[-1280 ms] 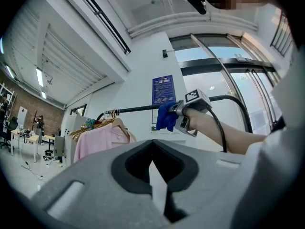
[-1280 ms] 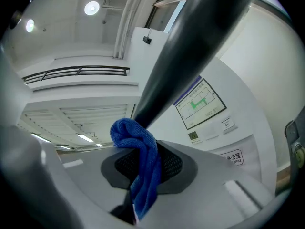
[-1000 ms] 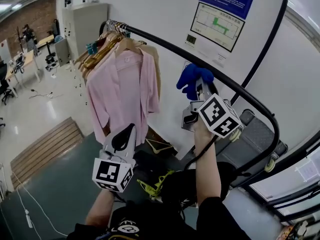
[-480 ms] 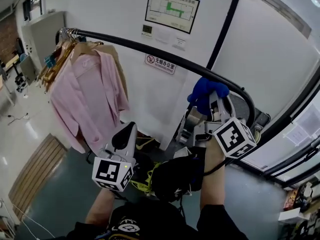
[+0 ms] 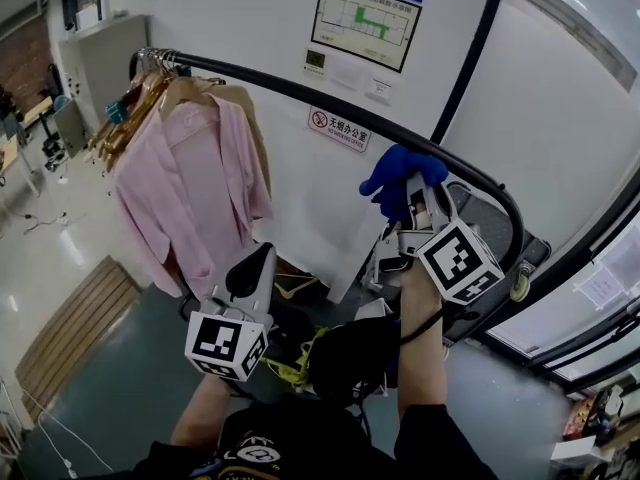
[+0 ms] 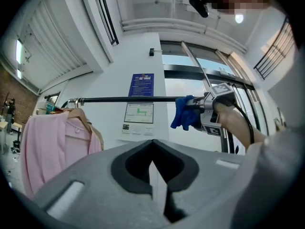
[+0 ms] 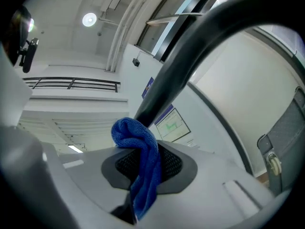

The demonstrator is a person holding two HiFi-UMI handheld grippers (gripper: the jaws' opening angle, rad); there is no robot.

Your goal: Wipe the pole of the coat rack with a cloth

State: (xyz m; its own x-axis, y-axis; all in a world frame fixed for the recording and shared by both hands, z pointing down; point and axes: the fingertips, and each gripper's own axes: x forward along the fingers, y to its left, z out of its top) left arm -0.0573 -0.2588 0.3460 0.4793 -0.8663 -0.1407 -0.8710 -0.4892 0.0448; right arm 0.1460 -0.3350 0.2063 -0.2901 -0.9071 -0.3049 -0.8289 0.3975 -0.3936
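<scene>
The coat rack's black pole [image 5: 330, 111] runs from the hangers at upper left down to a bend at right. A blue cloth [image 5: 395, 175] presses against the pole near that bend, and my right gripper [image 5: 415, 196] is shut on it. In the right gripper view the blue cloth [image 7: 143, 168] hangs between the jaws and touches the black pole [image 7: 190, 66] just above. My left gripper [image 5: 250, 273] hangs lower, shut, with nothing in it. In the left gripper view the black pole [image 6: 119, 99] runs level, with the blue cloth [image 6: 183, 112] at its right.
A pink shirt [image 5: 195, 193] and several wooden hangers [image 5: 140, 103] hang at the pole's left end. Behind stand a white wall with posters [image 5: 365, 16] and a glass panel [image 5: 560, 118]. A wooden pallet [image 5: 70, 333] lies on the floor at lower left. Yellow-green straps [image 5: 295, 363] lie below.
The right gripper with the blue cloth has slid a little left along the pole, away from the bend. The head view has shifted slightly. The left gripper has stayed put.
</scene>
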